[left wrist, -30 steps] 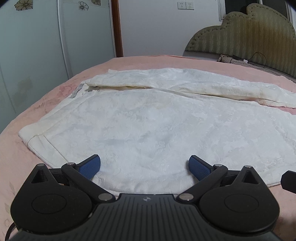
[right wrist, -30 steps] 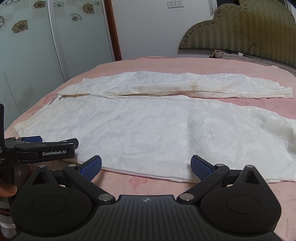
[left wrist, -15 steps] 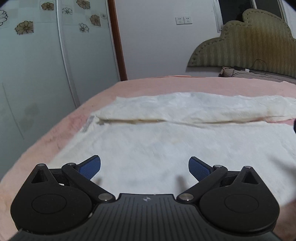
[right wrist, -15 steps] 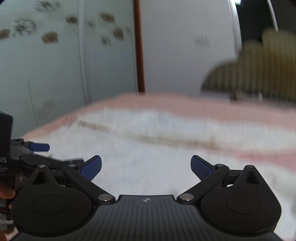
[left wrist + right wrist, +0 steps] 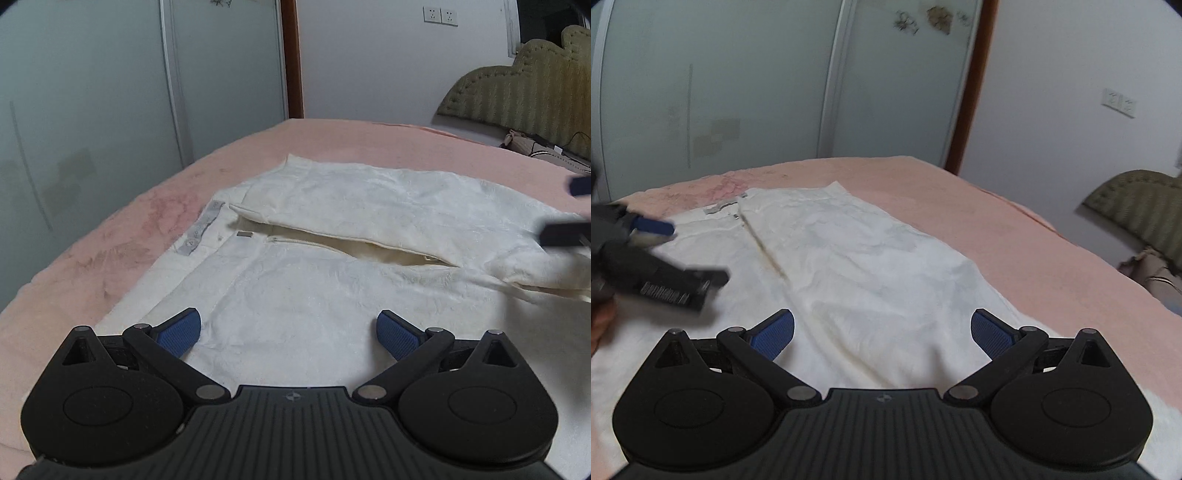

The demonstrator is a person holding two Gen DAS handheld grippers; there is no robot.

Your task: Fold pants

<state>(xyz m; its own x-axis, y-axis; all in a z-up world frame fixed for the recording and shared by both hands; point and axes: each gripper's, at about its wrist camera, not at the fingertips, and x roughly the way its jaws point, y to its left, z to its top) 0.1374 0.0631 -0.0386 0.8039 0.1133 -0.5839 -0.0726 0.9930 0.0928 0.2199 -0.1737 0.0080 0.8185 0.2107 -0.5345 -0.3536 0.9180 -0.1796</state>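
Note:
White pants [image 5: 332, 266] lie flat on a pink bed, waistband to the left with a grey label [image 5: 201, 229] and an open zip fly. My left gripper [image 5: 290, 332] is open and empty, low over the near hip area. My right gripper [image 5: 882, 332] is open and empty over the pants [image 5: 849, 258], looking along them toward the waistband. The left gripper also shows blurred at the left of the right wrist view [image 5: 657, 258]. The right gripper's tips show at the right edge of the left wrist view [image 5: 565, 229].
The pink bed cover [image 5: 369, 144] surrounds the pants. Frosted sliding wardrobe doors [image 5: 110, 92] stand past the bed's far side. A padded headboard [image 5: 528, 88] with a cable and small items is at the right.
Both grippers moved forward and turned left, toward the waistband end. The waistband and fly are now close and central. Both stay open.

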